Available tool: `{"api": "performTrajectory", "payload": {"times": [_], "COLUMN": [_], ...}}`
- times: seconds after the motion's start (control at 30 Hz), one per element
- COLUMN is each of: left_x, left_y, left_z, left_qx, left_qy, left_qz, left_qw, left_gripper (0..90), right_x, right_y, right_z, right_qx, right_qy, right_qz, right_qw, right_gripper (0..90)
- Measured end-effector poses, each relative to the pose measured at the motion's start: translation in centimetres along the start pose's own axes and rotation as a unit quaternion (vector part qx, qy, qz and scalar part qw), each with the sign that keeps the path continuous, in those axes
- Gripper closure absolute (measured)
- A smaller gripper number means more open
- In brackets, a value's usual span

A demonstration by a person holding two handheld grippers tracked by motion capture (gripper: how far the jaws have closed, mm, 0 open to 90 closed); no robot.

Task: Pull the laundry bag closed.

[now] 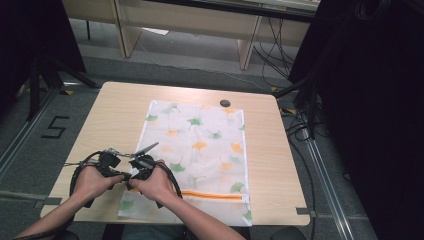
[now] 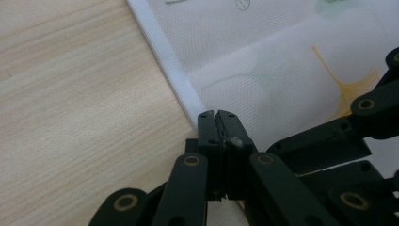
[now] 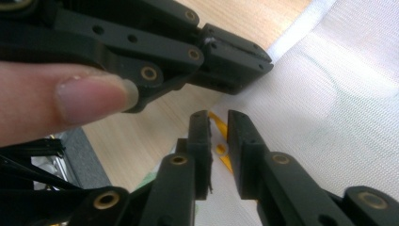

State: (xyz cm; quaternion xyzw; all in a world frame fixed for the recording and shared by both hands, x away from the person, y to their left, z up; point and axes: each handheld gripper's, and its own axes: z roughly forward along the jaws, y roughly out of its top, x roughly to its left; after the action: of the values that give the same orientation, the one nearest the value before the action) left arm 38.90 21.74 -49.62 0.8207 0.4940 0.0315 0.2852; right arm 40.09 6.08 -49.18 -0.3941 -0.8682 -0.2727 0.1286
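Note:
A white mesh bag (image 1: pixel 200 145) printed with green and orange leaves lies flat on the wooden table (image 1: pixel 115 115), with an orange zipper (image 1: pixel 212 195) near its front end. Both hands meet at the bag's left edge. In the left gripper view my left gripper (image 2: pixel 219 114) is shut, its tips on the white hem (image 2: pixel 164 61) and a scrap of white between the jaws. My right gripper (image 3: pixel 218 114) hovers just beside it over the mesh (image 3: pixel 339 108), its jaws a narrow gap apart with an orange leaf print showing through. From above, the left gripper (image 1: pixel 122 175) and right gripper (image 1: pixel 136 172) nearly touch.
A small dark round object (image 1: pixel 225 103) sits on the table at the bag's far end. Bare wood lies left of the bag. Black curtains, floor cables (image 1: pixel 300 125) and a tripod's legs (image 1: pixel 45 75) surround the table.

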Motion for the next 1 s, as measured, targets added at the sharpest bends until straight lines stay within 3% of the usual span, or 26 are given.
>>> {"api": "performTrajectory", "payload": {"times": [0.1,0.17,0.2,0.27,0.43,0.57,0.63,0.7,0.83,0.87,0.9,1.0], "left_x": [0.0,0.0,0.0,0.0,0.1,-0.3,-0.3,-0.2,-0.1,0.0,-0.3,-0.7], "left_y": [0.0,0.0,0.0,0.0,-0.1,-0.3,-0.5,-0.7,-0.7,-0.7,-0.7,-0.7], "left_z": [0.0,0.0,0.0,0.0,0.0,-0.8,-1.0,-1.0,-0.6,-0.6,-0.5,-1.1], "left_qx": [0.000,0.001,0.000,0.000,-0.003,-0.006,-0.011,-0.001,0.004,0.010,0.001,0.003], "left_qy": [-0.001,0.000,0.000,-0.001,-0.005,-0.010,-0.012,-0.015,-0.018,-0.021,-0.018,-0.010], "left_qz": [0.000,0.000,0.001,0.002,0.006,0.014,0.011,0.015,0.009,0.016,0.008,0.012], "left_qw": [1.0000,1.0000,1.0000,1.0000,1.0000,0.9998,0.9998,0.9998,0.9998,0.9996,0.9998,0.9999], "left_gripper": [87.9,87.9,87.9,87.9,86.4,85.3,85.3,85.1,84.7,84.2,83.8,83.4], "right_x": [0.1,0.1,0.5,0.5,0.4,0.3,0.1,0.2,0.2,0.3,0.3,0.3], "right_y": [-0.1,0.0,0.0,0.1,-0.1,-0.2,-0.2,-0.2,-0.3,-0.4,-0.4,-0.4], "right_z": [0.1,0.1,0.0,0.1,0.3,0.1,0.1,0.1,0.1,0.1,0.0,0.1], "right_qx": [0.000,0.008,0.007,0.010,0.002,0.007,0.004,0.004,0.001,0.001,0.007,0.011], "right_qy": [-0.001,0.000,0.013,0.011,0.015,-0.005,-0.001,-0.001,0.003,0.002,-0.001,-0.001], "right_qz": [0.009,0.000,0.014,0.019,0.009,0.005,-0.002,0.000,0.005,0.016,0.014,0.014], "right_qw": [1.0000,1.0000,0.9998,0.9997,0.9998,0.9999,1.0000,1.0000,1.0000,0.9999,0.9999,0.9998], "right_gripper": [83.4,85.3,87.2,88.2,89.9,90.0,90.0,90.0,90.0,90.0,90.0,90.0]}}
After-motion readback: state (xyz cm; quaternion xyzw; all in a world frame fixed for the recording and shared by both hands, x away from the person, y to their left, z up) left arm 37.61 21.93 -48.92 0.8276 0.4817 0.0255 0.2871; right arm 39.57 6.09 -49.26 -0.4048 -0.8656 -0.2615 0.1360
